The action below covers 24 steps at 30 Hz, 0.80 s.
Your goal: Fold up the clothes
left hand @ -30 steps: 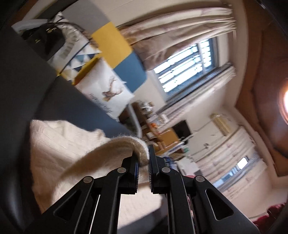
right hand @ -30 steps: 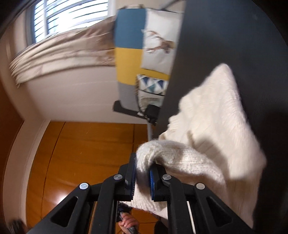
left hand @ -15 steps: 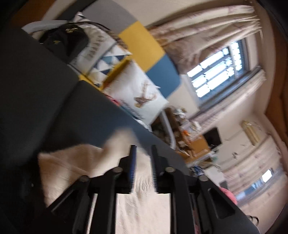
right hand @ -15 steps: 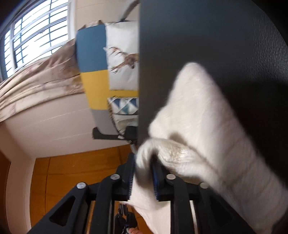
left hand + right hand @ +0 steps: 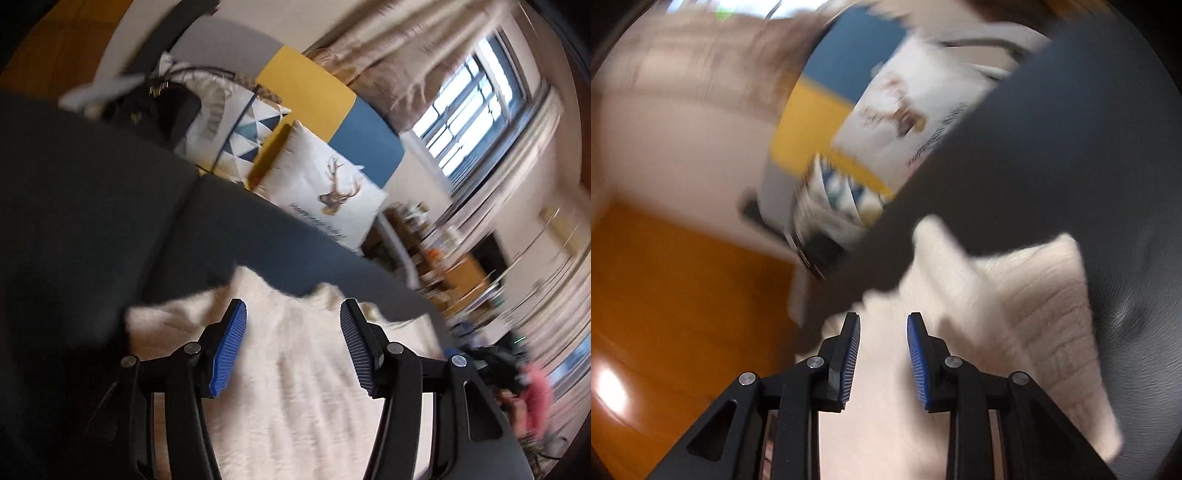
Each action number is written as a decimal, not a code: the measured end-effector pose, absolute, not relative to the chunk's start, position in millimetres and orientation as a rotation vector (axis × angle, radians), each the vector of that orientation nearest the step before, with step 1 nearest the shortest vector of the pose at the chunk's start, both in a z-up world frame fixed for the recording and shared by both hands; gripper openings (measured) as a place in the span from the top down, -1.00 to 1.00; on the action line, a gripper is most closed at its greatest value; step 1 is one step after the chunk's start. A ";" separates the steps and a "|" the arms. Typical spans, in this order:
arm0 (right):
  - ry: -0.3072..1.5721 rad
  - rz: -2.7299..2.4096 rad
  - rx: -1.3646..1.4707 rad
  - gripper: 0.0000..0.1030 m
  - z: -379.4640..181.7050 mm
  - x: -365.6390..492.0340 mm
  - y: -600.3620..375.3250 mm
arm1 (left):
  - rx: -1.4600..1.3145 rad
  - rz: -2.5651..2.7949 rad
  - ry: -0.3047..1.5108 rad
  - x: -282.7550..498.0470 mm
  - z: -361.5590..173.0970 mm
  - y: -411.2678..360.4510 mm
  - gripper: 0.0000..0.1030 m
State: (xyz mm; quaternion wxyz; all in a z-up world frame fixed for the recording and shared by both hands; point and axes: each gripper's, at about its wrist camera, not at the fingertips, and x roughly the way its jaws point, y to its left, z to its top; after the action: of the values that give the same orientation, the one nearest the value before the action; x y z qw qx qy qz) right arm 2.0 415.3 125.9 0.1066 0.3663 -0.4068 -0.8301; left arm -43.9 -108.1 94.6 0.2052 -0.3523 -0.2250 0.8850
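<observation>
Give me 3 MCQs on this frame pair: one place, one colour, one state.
1. Where does the sweater lie?
A. on the dark sofa
B. on the orange floor
C. on the deer cushion

2. What colour are the gripper pads?
A. red
B. blue
C. white

3. What is between the left gripper jaws?
A. a pinched sweater edge
B. a black bag
C. nothing gripped

Key:
1 A, cream knit is spread on the dark seat in both views.
2 B, ribbed blue faces show on both grippers.
3 C, the jaws are opening, pads apart, with the sweater lying beneath them; the right gripper likewise.
</observation>
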 end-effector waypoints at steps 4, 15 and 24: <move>-0.725 -2.598 1.226 0.47 150.4 14.2 352.6 | -1.080 2.409 -0.638 -47.6 83.6 -113.7 -0.10; -0.418 -2.738 1.229 0.47 221.9 63.4 323.0 | -1.228 2.530 -0.217 -74.9 72.7 -103.1 -0.10; -0.559 -2.682 1.197 0.47 196.0 56.5 337.0 | -1.275 2.522 -0.070 -87.2 79.6 -78.9 -0.11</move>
State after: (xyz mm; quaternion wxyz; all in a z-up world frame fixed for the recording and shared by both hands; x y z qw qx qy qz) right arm 56.5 337.0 196.0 0.0757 0.3992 -0.1864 -0.8945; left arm -87.2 -78.9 79.6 0.1564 -0.4455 -0.0246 0.8811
